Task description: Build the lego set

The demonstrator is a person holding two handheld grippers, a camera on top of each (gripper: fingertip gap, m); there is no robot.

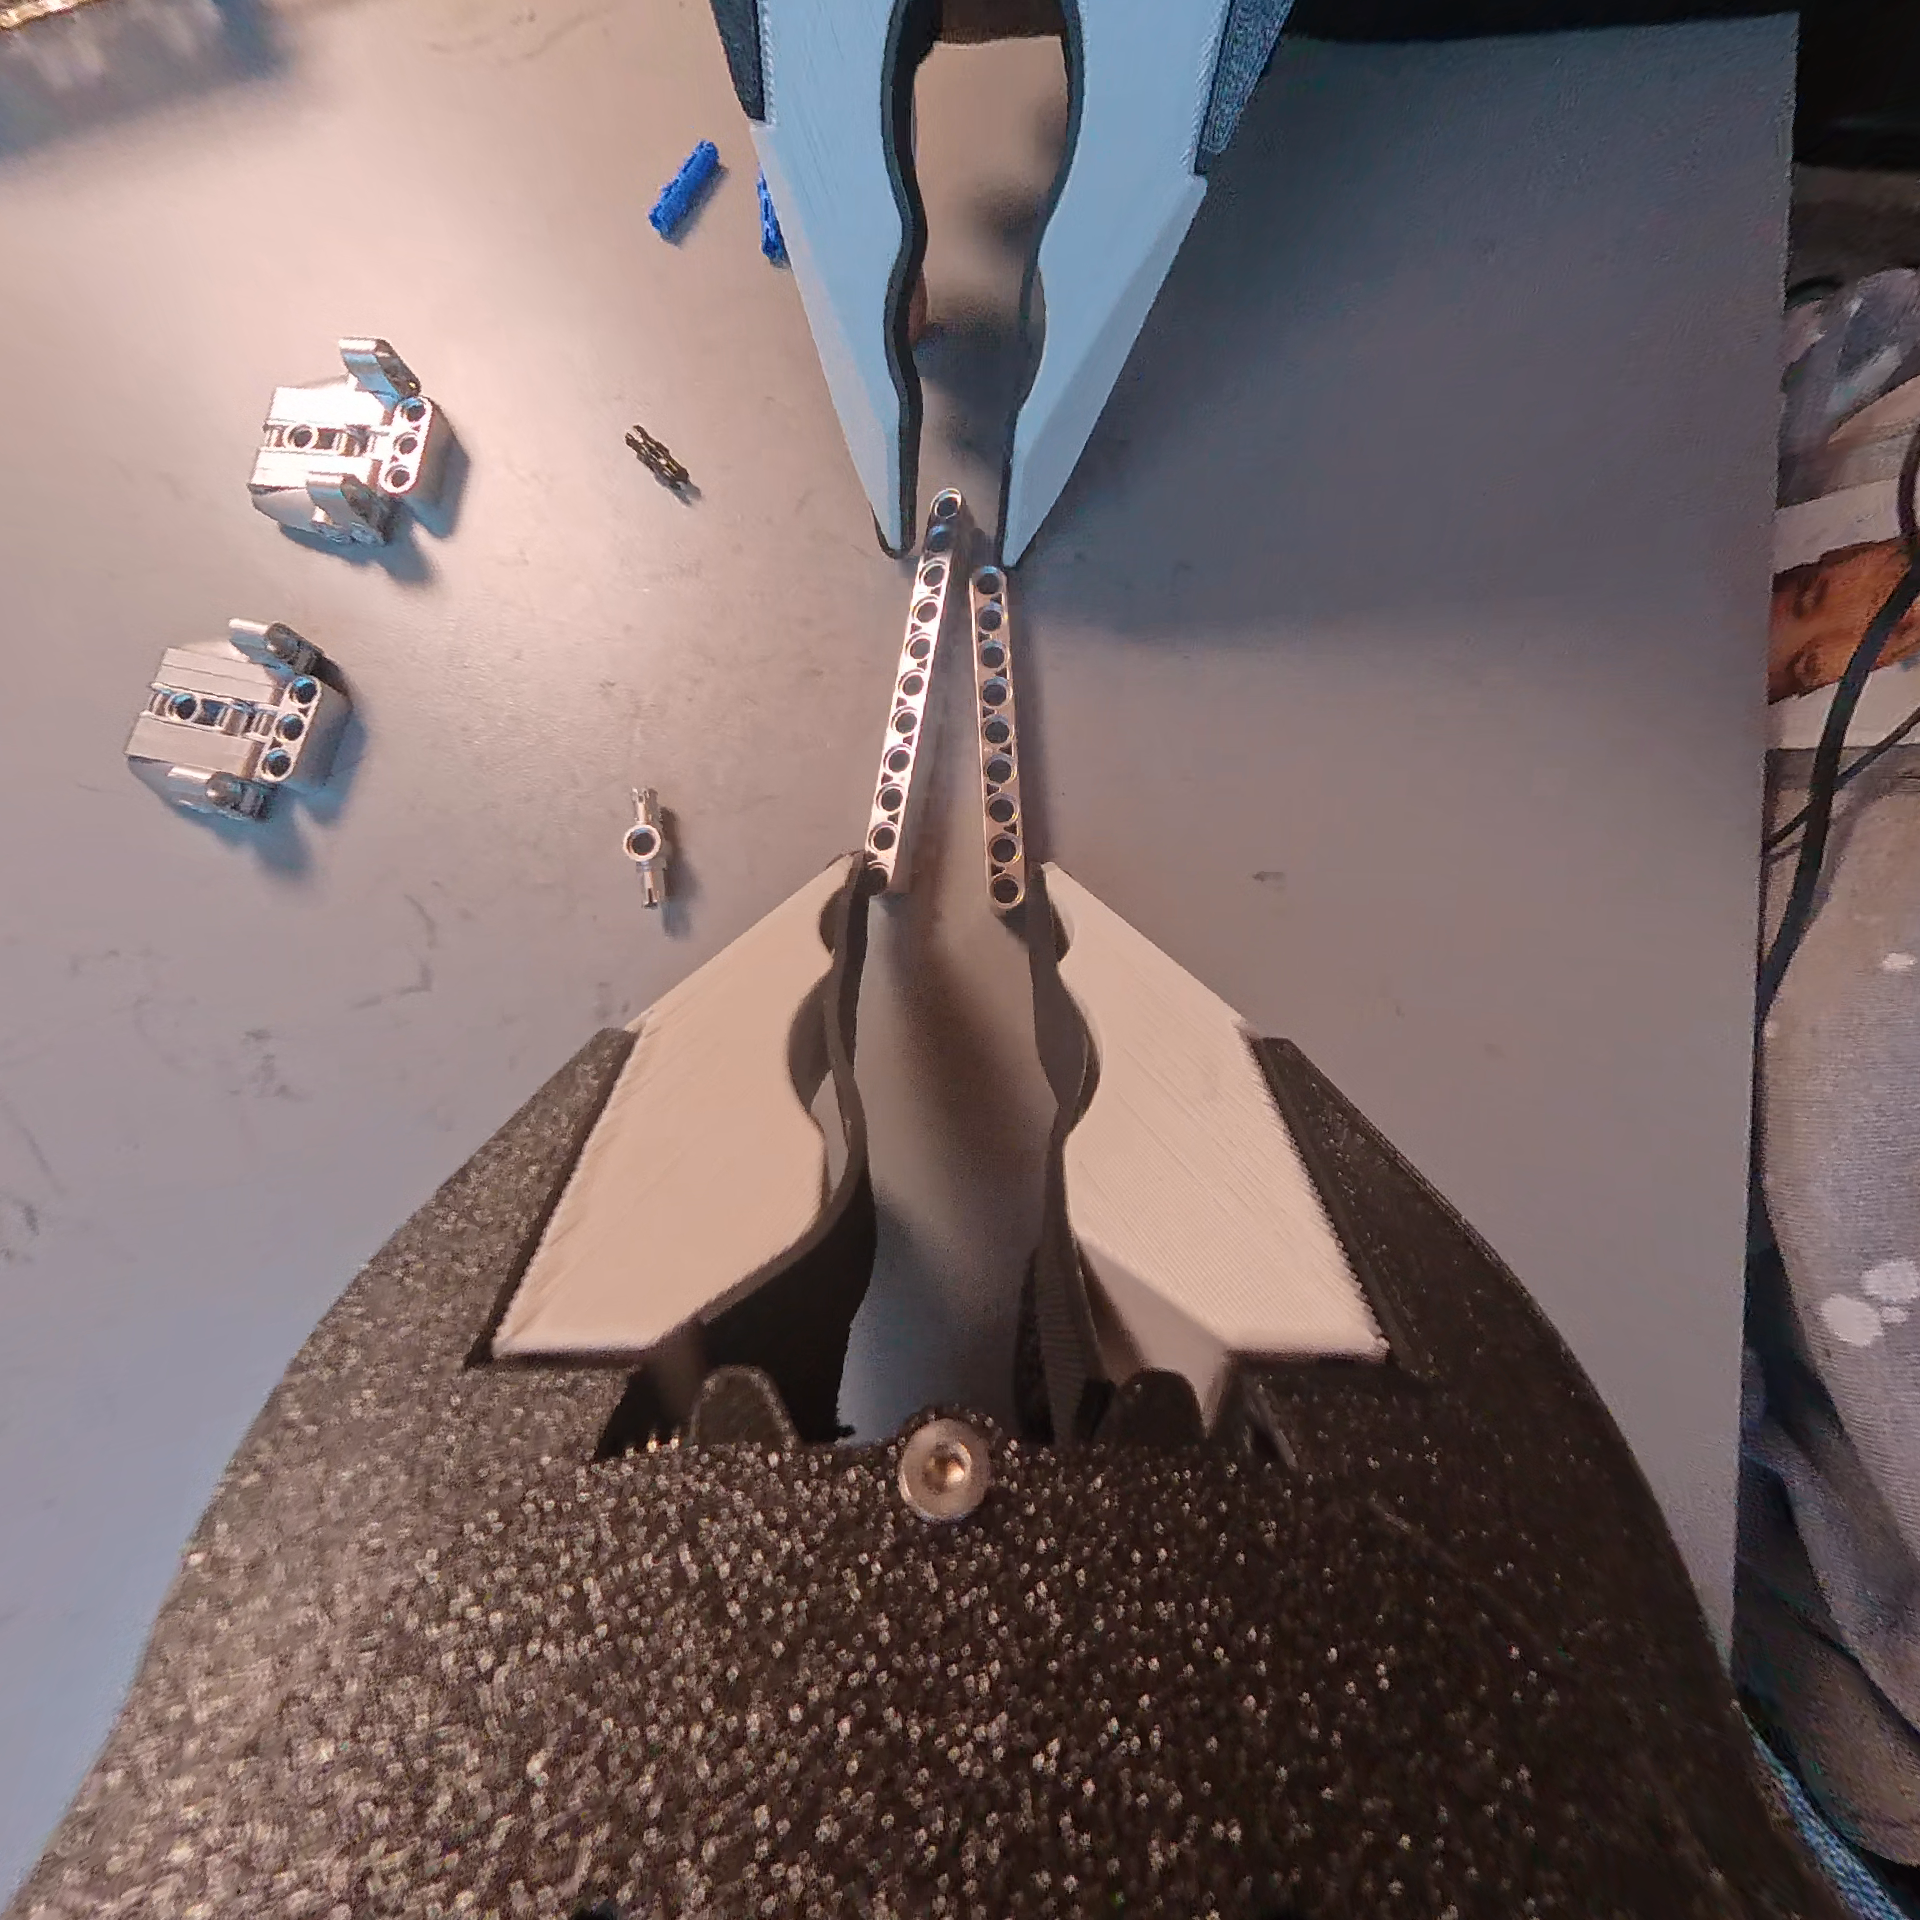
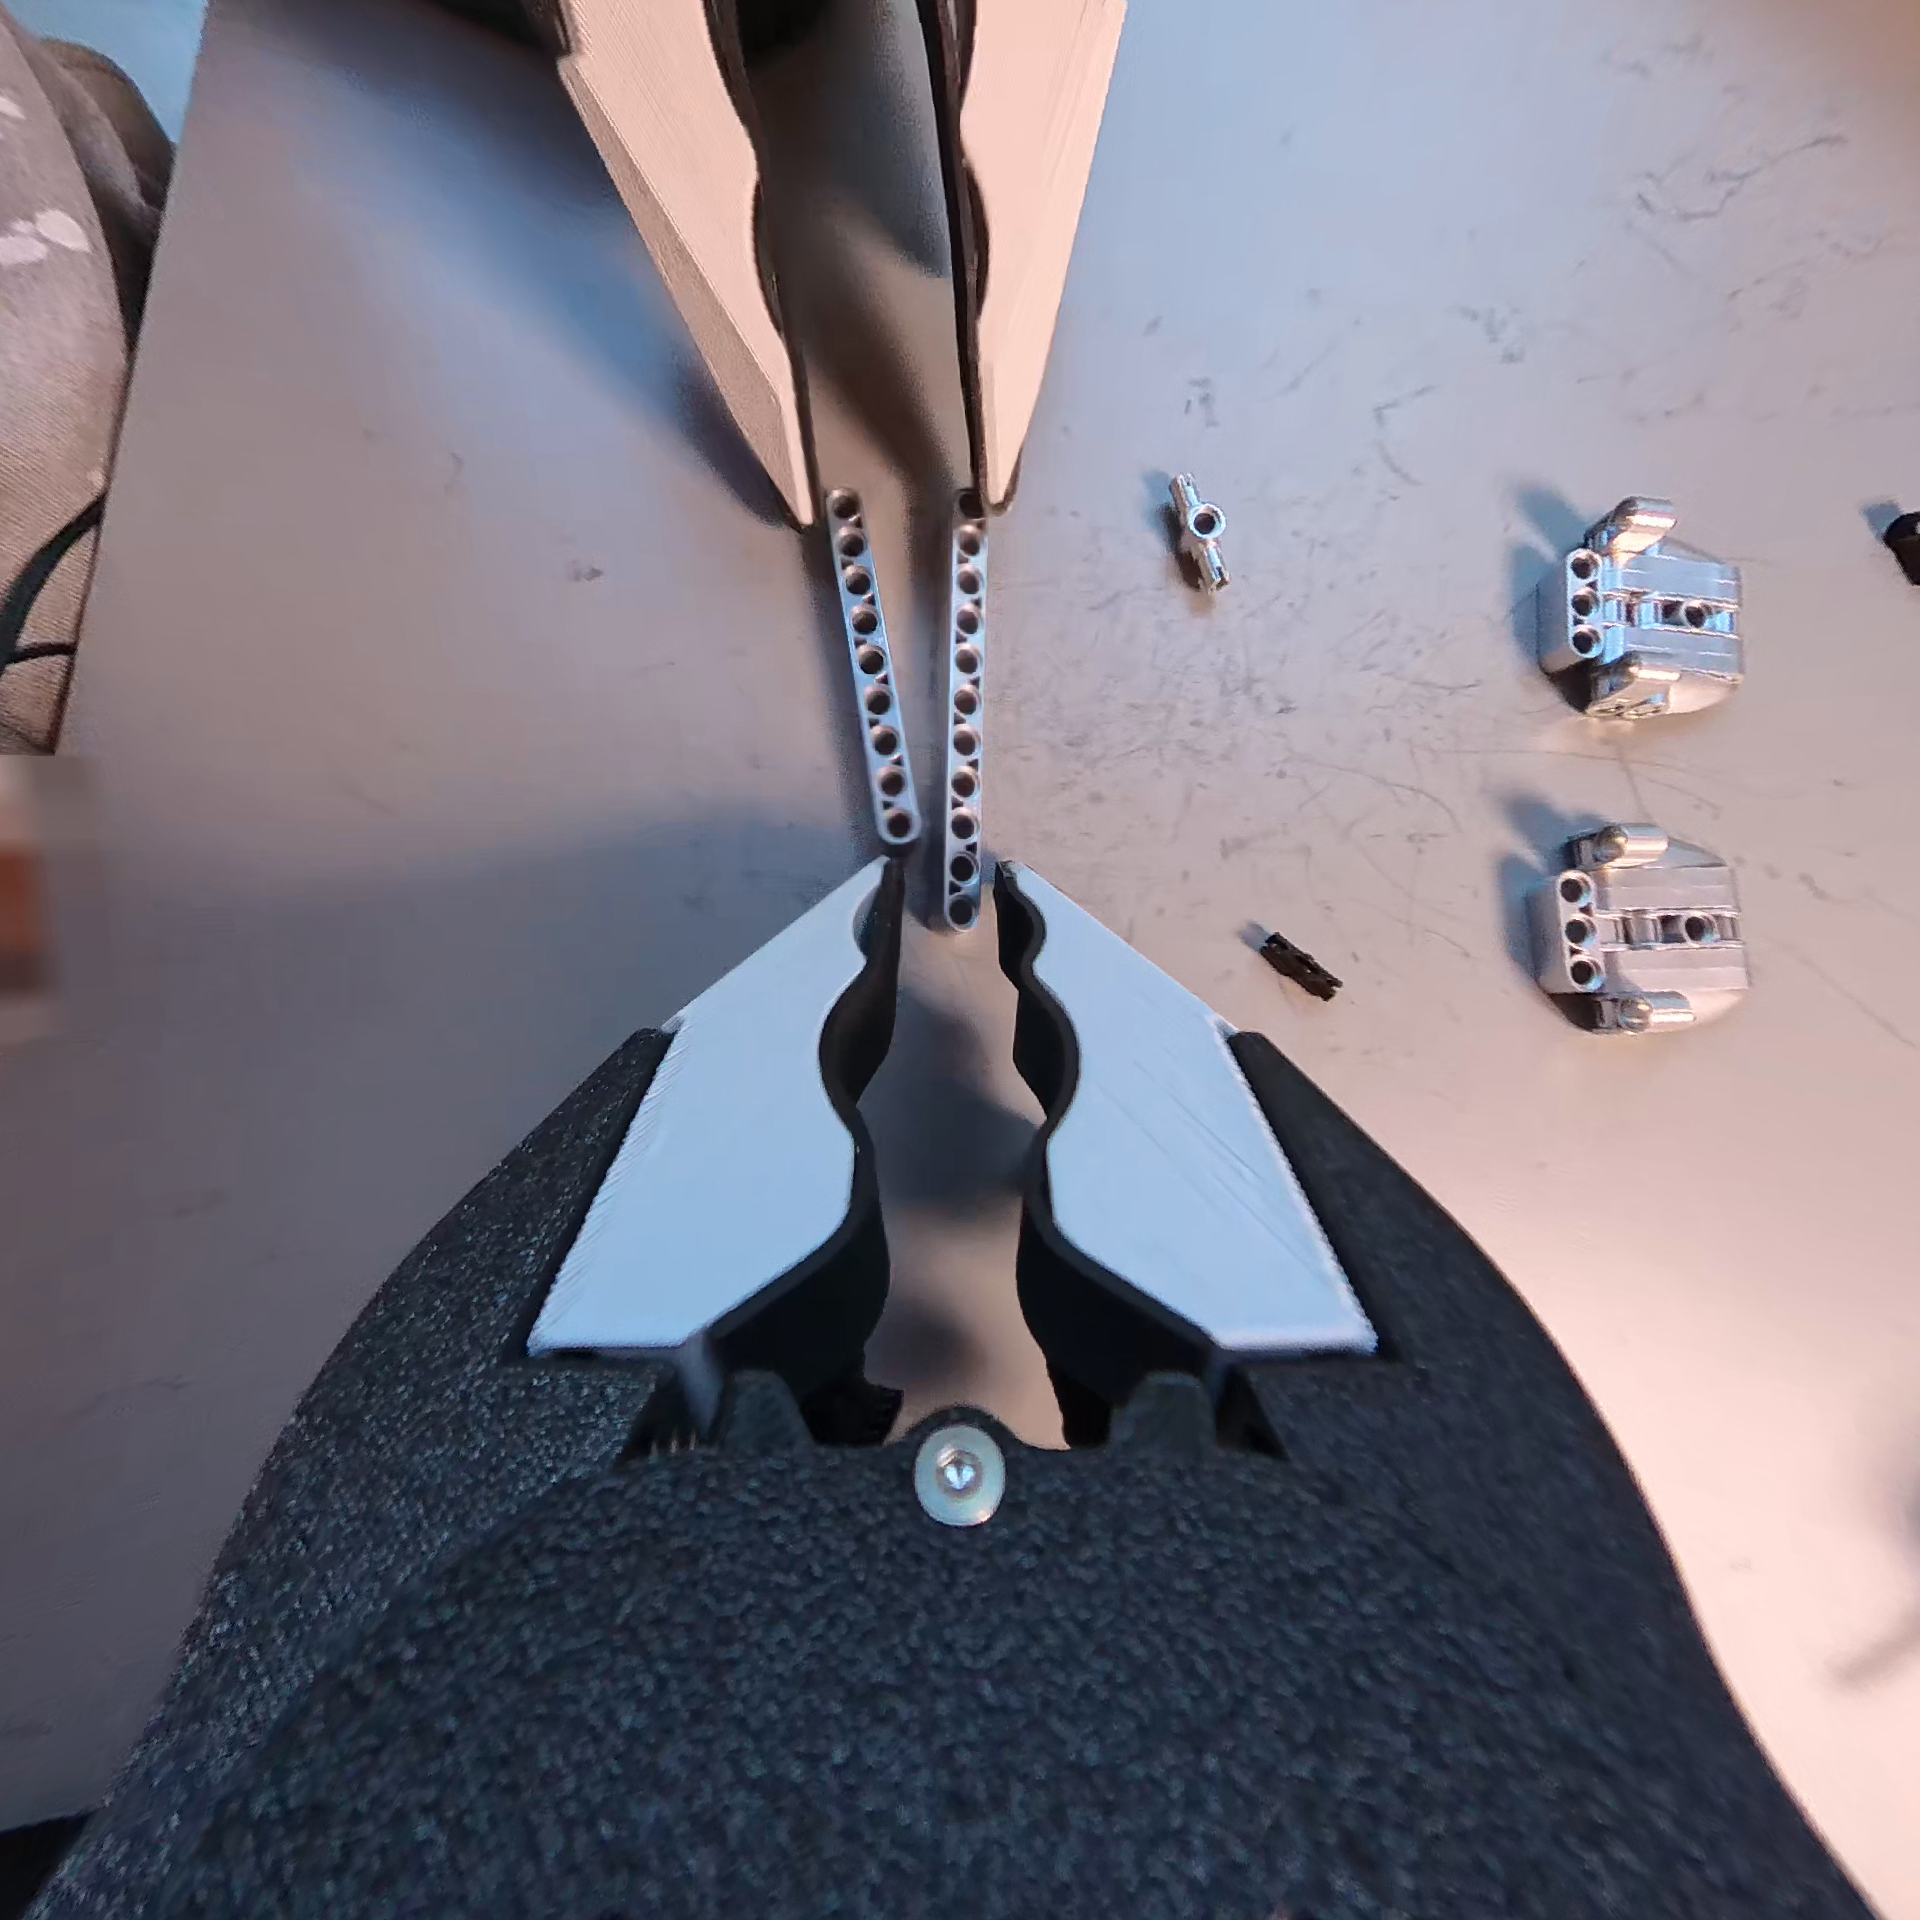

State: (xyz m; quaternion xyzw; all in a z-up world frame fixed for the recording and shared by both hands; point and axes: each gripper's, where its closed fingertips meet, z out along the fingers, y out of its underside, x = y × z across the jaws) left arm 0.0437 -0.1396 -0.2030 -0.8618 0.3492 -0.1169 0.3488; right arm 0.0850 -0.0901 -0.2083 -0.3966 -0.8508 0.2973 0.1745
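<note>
Beams (image 1: 914, 717): two | curved panels (image 1: 348, 452): two | grippers: both spread, flanking beam ends

No text, label, brand, number or sign can be read in either view.
</note>
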